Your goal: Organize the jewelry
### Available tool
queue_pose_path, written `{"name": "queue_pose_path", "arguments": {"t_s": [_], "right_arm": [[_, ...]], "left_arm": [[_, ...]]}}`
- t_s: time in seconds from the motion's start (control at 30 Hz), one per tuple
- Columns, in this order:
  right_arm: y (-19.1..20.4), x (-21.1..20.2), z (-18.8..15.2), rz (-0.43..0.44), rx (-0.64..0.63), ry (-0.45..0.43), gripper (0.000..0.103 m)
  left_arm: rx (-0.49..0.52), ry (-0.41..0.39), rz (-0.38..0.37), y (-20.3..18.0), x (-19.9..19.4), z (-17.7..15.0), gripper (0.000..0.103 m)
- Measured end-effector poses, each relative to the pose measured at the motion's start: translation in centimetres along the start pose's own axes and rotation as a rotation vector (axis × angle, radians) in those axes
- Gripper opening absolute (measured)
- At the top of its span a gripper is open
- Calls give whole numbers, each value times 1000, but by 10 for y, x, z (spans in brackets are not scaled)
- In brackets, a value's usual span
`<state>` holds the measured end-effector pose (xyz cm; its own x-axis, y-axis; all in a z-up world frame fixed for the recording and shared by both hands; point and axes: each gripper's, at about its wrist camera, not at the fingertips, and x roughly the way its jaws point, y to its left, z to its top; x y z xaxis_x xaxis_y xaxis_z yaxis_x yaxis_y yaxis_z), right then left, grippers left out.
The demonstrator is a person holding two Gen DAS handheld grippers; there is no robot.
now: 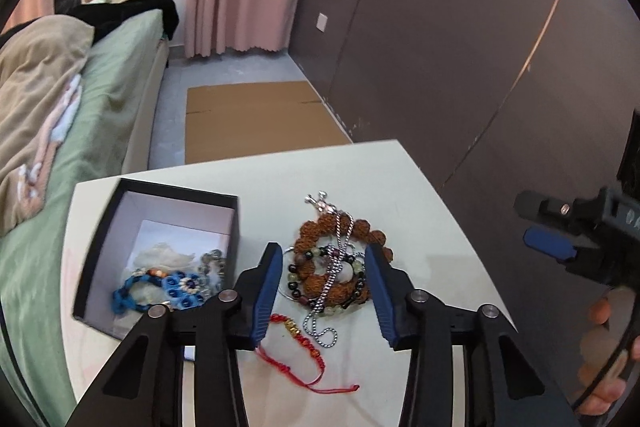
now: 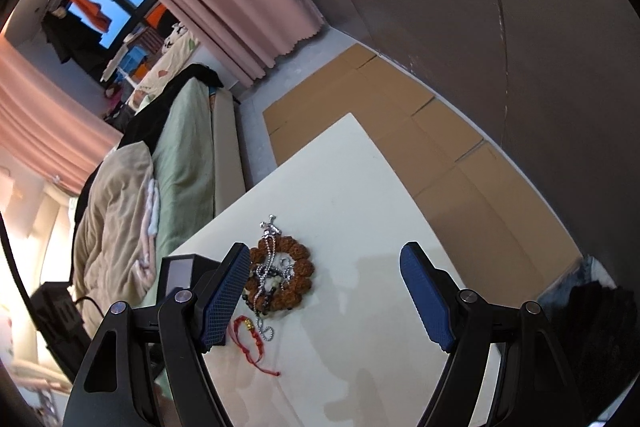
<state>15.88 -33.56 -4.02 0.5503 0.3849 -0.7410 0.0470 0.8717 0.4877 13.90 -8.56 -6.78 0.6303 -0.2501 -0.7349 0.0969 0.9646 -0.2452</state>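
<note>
Your left claw (image 1: 325, 287) is straddling the bead bracelets (image 1: 334, 267) mid-frame, pads apart; your right claw (image 2: 324, 297) is gaping over the bench (image 2: 360, 187).

Left gripper (image 1: 325, 293) with black angular finger arms, round silver pivot screws, ribbed blue pads (image 1: 266, 297), right gripper (image 2: 326, 301) of the same build, blue pads grid-textured, bare hand (image 1: 608, 355) at lower right edge

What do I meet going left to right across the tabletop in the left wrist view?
Black box holding the blue bracelet → red cord bracelet → brown bead bracelet heaped with the silver chain → bare white table.
</note>
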Motion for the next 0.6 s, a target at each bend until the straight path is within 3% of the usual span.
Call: {"name": "queue_pose_path", "arguments": {"t_s": [0.03,0.3,0.47,0.6], "right_arm": [[-1,1,1,3,6,2,78],[-7,8,10,8,23,24,78],[-8,9,10,9,23,26,78],[-8,12,12,9,22,38,78]], "left_arm": [[7,14,1,-2,5,0,34],[59,114,29,-15,44,-4,24],[63,151,41,-14,63,-6,22],[44,171,-2,-11,74,-5,20]]}}
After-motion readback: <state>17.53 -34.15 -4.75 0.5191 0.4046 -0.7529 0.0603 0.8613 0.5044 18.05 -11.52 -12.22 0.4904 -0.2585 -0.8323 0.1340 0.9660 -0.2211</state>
